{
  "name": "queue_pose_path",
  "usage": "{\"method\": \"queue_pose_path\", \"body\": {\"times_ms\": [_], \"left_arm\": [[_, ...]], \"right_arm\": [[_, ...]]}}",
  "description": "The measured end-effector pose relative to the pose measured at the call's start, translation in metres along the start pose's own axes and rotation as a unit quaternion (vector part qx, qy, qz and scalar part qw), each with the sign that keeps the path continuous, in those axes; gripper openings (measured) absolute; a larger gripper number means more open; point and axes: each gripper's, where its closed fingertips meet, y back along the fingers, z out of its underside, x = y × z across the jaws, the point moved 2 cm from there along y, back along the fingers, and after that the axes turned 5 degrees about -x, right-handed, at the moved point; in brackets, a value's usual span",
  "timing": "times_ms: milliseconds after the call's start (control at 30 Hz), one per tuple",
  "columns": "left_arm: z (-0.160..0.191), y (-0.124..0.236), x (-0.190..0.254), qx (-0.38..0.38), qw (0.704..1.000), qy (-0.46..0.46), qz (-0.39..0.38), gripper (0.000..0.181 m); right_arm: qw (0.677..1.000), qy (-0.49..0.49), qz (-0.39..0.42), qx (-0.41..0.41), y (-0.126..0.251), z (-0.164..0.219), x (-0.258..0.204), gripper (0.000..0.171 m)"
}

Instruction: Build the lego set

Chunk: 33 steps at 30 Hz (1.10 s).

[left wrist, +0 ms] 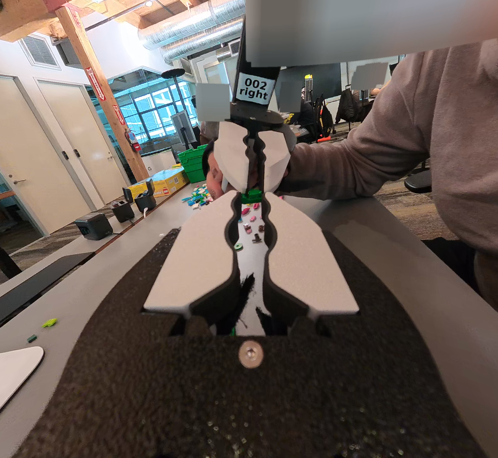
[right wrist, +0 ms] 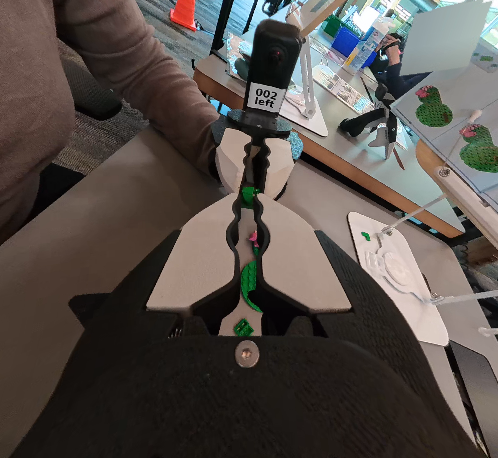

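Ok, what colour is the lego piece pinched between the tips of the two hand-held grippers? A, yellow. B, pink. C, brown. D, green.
D: the piece held where the left hand-held gripper meets the right hand-held gripper is green in both views.

Left of the left gripper, three black chargers (left wrist: 126, 206) sat on the grey worktop (left wrist: 80, 297), with a stack of green bins (left wrist: 192, 163) beyond them near a wooden post (left wrist: 94, 89). Far ahead-left of the right gripper stood an orange cone (right wrist: 184, 11). To its right lay a white stand base (right wrist: 398, 275), with blue bins (right wrist: 346, 39) farther off.
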Motion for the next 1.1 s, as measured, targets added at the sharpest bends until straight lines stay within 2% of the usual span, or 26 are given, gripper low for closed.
{"method": "queue_pose_path", "body": {"times_ms": [200,667,833,900,1000,1100], "left_arm": [[-0.002,0.0,0.004,0.009,1.0,0.013,0.02,0.013],[-0.002,-0.004,0.019,0.027,0.993,0.068,0.094,0.013],[-0.002,-0.004,0.019,0.03,0.993,0.071,0.094,0.013],[-0.005,-0.003,0.014,0.04,0.994,0.069,0.075,0.013],[-0.013,0.004,0.004,0.068,0.995,0.063,0.047,0.013],[-0.018,0.008,-0.002,0.08,0.995,0.051,0.022,0.013]], "right_arm": [[1.0,-0.016,-0.017,-0.01,0.0,-0.002,-0.004,0.006],[0.997,0.021,-0.068,0.009,0.003,-0.004,-0.019,0.004],[0.997,0.011,-0.074,0.009,0.003,-0.004,-0.019,0.004],[0.999,-0.003,-0.051,0.016,0.005,-0.006,-0.012,0.005],[0.999,-0.03,-0.019,0.028,0.007,-0.01,0.0,0.026],[0.999,-0.043,-0.007,0.024,0.004,-0.01,0.003,0.029]]}}
